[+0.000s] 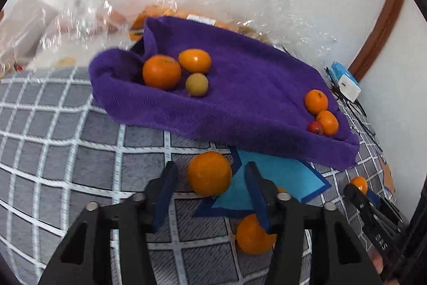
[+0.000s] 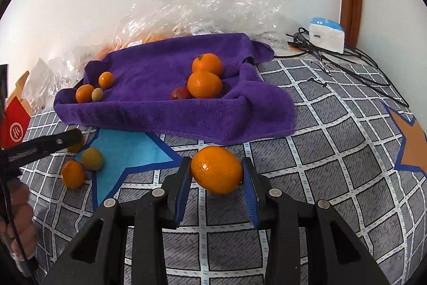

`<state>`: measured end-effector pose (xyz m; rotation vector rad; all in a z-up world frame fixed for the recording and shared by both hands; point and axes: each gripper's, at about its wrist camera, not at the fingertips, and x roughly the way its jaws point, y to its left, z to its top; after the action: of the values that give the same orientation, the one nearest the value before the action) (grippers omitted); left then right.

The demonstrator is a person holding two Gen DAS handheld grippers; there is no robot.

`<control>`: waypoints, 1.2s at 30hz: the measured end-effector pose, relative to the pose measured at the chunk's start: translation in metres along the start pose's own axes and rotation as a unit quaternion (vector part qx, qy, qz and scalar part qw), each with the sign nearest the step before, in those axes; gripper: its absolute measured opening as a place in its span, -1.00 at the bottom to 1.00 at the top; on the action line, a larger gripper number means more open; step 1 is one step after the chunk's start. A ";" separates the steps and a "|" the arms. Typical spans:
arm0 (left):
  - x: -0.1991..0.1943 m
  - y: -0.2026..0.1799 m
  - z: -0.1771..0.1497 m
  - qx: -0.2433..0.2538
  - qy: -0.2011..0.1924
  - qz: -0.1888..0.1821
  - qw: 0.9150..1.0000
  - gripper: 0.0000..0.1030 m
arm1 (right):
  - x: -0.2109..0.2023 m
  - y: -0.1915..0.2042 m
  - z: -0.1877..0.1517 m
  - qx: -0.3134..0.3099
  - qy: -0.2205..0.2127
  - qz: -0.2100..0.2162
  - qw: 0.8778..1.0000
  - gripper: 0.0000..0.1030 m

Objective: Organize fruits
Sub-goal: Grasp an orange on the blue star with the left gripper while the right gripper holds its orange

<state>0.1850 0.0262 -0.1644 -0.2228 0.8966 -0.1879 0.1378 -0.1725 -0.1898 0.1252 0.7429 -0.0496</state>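
My left gripper (image 1: 212, 176) hangs low over the checked bedspread, jaws around an orange (image 1: 209, 172) with a gap on each side, so it is open. Another orange (image 1: 253, 234) lies under its right finger. My right gripper (image 2: 216, 178) is shut on an oval orange (image 2: 216, 170) just in front of the purple towel (image 2: 160, 114). The purple towel (image 1: 240, 108) holds two groups of fruit: two oranges (image 1: 161, 71) with a yellowish fruit (image 1: 197, 84), and two oranges (image 1: 316, 100) with a small red fruit (image 1: 315, 127). The right gripper's orange (image 1: 359, 184) shows at the far right.
Crinkled clear plastic bags (image 2: 213, 7) with more oranges lie behind the towel against the wall. A white-and-blue box (image 2: 327, 36) with black cables sits at the back right, a red box (image 2: 14, 124) at the left. A greenish fruit (image 2: 92, 159) and an orange (image 2: 73, 174) lie on the blue star.
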 end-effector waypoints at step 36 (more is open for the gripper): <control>-0.049 0.015 0.001 -0.036 -0.135 -0.017 0.990 -0.38 | -0.016 0.016 -0.003 -0.035 -0.034 0.053 0.997 -0.29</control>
<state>0.1572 0.0534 -0.1308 -0.3231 0.6321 -0.1523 0.1257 -0.1567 -0.1798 0.0951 0.6673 0.0724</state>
